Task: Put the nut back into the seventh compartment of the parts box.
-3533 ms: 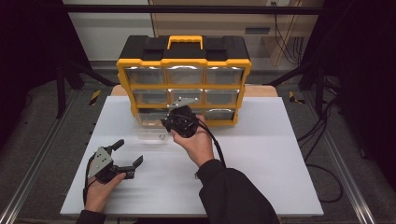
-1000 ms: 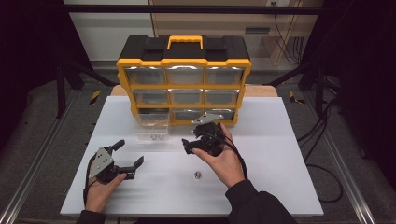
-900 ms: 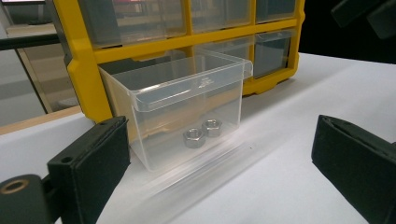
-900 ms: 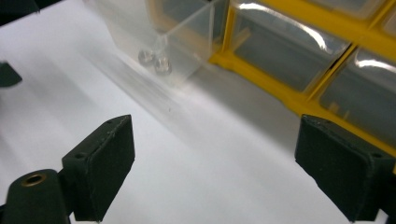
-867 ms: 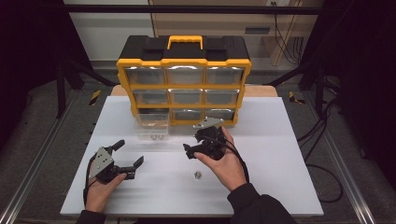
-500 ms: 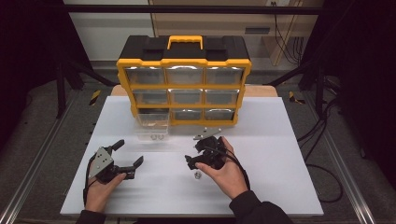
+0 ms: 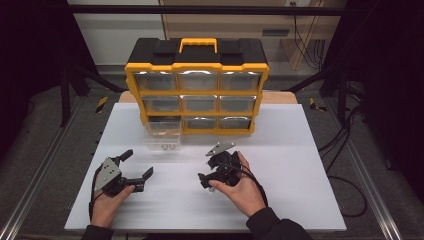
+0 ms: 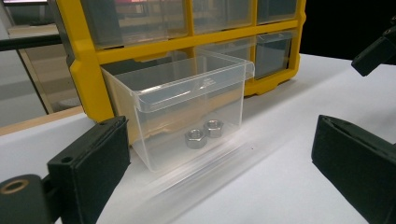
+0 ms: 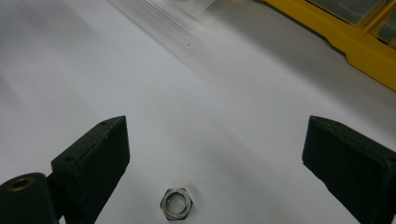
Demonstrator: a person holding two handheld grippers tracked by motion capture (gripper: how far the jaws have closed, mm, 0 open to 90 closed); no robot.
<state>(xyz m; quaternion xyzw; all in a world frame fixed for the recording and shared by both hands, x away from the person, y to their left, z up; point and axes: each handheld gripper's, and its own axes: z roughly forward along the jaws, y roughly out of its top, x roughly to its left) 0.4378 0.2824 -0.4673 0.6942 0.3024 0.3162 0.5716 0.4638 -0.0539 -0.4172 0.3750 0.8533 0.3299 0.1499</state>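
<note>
Right gripper (image 9: 215, 158) low over a loose nut (image 9: 175, 204) on the white surface (image 7: 300, 150).

Its jaws, just opened wider, stand spread with the nut lying flat between them, nearer the left one, touching neither. Bare surface lies all around; the clear drawer (image 8: 187, 107) and yellow organizer (image 7: 197, 87) sit well beyond. The left gripper (image 7: 131, 167) rests spread near the front edge.

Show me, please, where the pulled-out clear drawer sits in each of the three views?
High view: the clear drawer is left of centre, just in front of the organiser's bottom-left slot.
Left gripper view: mid-picture, with two nuts inside.
Right gripper view: a blurred clear corner at the top edge.
Shared landmark: the yellow organiser, right behind the drawer in every view.
</note>
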